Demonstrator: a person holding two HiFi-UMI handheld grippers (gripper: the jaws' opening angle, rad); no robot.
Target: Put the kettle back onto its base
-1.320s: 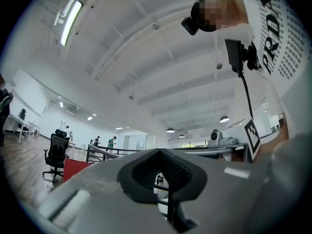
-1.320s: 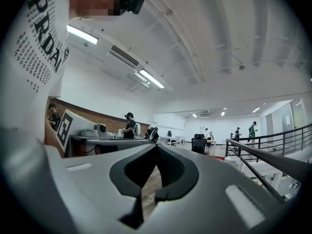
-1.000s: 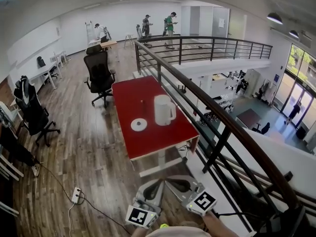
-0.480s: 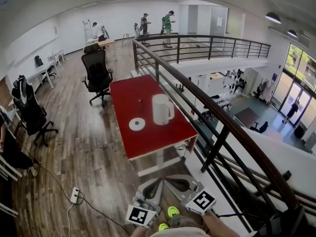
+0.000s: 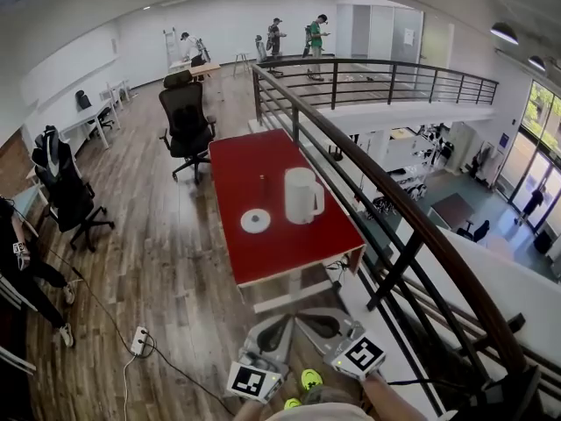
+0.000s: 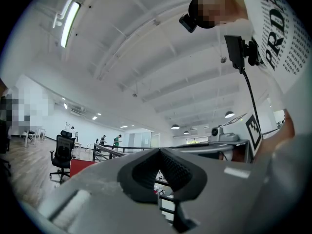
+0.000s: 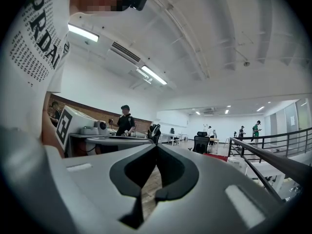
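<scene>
Left gripper (image 5: 273,336): bottom middle of the head view, pads pressed together, nothing between them.
Right gripper (image 5: 314,327): just beside the left one, a bit to the right, clenched too and empty.
Shoes (image 5: 308,379): bright green, at the very bottom edge, under the grippers.
Power strip (image 5: 138,341): white, on the wood floor at lower left, with a cord running off.
Red table (image 5: 263,257): middle of the head view, well apart from both grippers, next to the dark railing (image 5: 412,235).
Base (image 5: 255,221): white round disc, flat on the table, bare on top.
Kettle (image 5: 301,196): white, on the table just right of the base, near it but not touching.
Kettle's way of standing: upright, long side running up and down, handle sticking out toward the right of the frame, at the railing side; spout too small to tell.
Step in hand: probably getting close to the table; nothing grabbed yet.
Doing it well: open one gripper before reaching, close it on the handle, lift straight up, keep the kettle from tipping, slide it left over the middle of the disc, lower it flat, then let go.
Office chair (image 5: 187,121): black, past the far end of the table.
People (image 5: 316,33): tiny, at the top middle, far away.
</scene>
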